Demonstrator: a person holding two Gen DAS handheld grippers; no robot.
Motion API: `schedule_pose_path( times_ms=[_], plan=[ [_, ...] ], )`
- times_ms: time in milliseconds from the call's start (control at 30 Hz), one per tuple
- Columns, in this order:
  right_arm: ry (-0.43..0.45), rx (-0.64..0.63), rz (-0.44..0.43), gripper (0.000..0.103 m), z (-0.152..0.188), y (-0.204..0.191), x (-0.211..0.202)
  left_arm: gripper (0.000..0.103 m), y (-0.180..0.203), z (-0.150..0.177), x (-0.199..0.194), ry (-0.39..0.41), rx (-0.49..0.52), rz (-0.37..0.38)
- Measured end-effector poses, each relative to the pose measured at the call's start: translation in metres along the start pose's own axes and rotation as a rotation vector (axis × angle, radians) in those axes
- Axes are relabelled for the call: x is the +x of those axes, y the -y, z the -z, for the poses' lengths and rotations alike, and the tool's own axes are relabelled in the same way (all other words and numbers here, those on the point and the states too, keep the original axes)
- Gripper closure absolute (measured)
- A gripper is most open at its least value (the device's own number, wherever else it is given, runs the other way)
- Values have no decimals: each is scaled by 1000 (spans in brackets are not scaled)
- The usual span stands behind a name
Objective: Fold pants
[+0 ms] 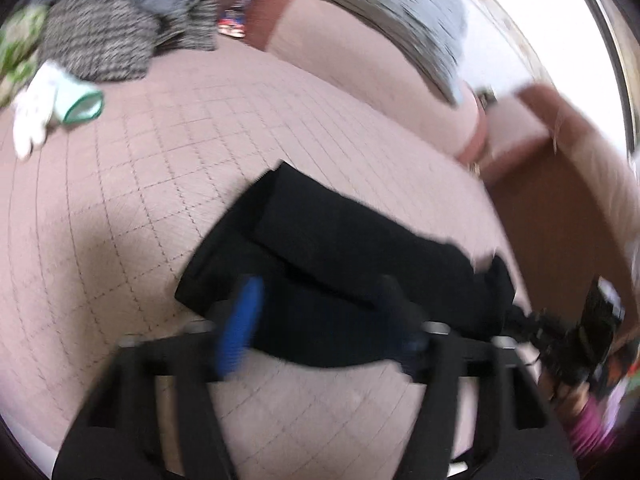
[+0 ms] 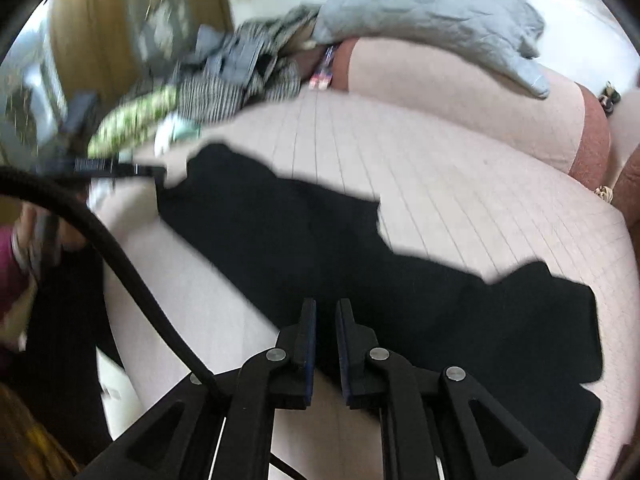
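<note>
Black pants (image 1: 336, 256) lie on a pink quilted bed cover (image 1: 132, 184), partly folded with one layer over another. My left gripper (image 1: 320, 300) is open, its blue-padded fingers spread wide over the near edge of the pants. In the right wrist view the pants (image 2: 320, 248) stretch across the cover (image 2: 460, 184) from upper left to lower right. My right gripper (image 2: 325, 316) hovers over their near edge with its jaws nearly closed and a narrow gap between them; nothing is gripped. The other gripper (image 2: 120, 169) shows at the far left end of the pants.
A pile of checked and grey clothes (image 1: 120, 28) and a white and green garment (image 1: 52, 108) lie at the far side of the bed. A grey pillow (image 2: 432, 12) and pink cushions (image 2: 460, 92) sit behind. A brown headboard (image 1: 560, 200) stands at the right.
</note>
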State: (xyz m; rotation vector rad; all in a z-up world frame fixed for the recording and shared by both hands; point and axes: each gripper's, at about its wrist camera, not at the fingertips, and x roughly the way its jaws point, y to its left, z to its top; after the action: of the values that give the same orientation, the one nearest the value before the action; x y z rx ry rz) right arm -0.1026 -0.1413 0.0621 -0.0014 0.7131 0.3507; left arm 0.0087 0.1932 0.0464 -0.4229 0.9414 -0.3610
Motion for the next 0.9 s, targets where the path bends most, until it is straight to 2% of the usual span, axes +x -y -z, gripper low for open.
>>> schedule_pose_path(
  times_ms=[67,100,133,167,200,267,333,367,400,433,467,500,567,667,767,800,833,867,900],
  plan=[
    [29,2,-32,89,-7,-13,7,37,-1,-3,6,-2,-28,-15],
    [36,-9,-51,80,-9,-24,14,37,-4,-5,6,-4,-29,-28],
    [38,-24,-57,63,-10,-30,21,37,-7,-10,9,-3,-27,-40],
    [37,-52,-37,56,-9,-40,29,37,-6,-14,15,-3,-27,-61],
    [37,-67,-25,54,-9,-40,32,37,-8,-16,19,-7,-29,-73],
    [30,-88,49,54,-7,-46,47,37,-7,-20,33,-28,-40,-84],
    [16,-82,60,54,-3,-43,60,37,-3,-23,42,-41,-39,-70],
    [7,-76,55,58,-2,-40,66,37,0,-23,45,-42,-27,-62],
    [-7,-64,54,75,-1,-38,71,41,5,-23,47,-42,-6,-54],
    [-13,-46,53,90,-2,-36,72,52,9,-24,46,-39,9,-47],
    [1,-15,37,91,-3,-33,67,80,12,-24,43,-38,19,-46],
    [20,5,20,93,-3,-31,58,85,13,-24,36,-32,29,-42],
    [49,28,-21,94,-6,-33,40,85,15,-22,17,3,33,-9],
    [70,-3,-65,93,-4,-48,24,86,16,-11,-11,41,81,-56],
    [24,-37,-88,92,5,-61,45,86,1,4,-1,-19,76,-190],
    [-44,-34,-84,86,10,-64,63,86,-6,9,8,-47,67,-236],
    [-104,-20,-86,81,13,-63,77,86,-13,13,18,-83,50,-267],
    [-130,-2,-90,81,15,-62,83,86,-18,17,24,-108,38,-275],
    [-96,18,-100,81,13,-60,76,86,-18,18,23,-97,42,-277]
  ],
)
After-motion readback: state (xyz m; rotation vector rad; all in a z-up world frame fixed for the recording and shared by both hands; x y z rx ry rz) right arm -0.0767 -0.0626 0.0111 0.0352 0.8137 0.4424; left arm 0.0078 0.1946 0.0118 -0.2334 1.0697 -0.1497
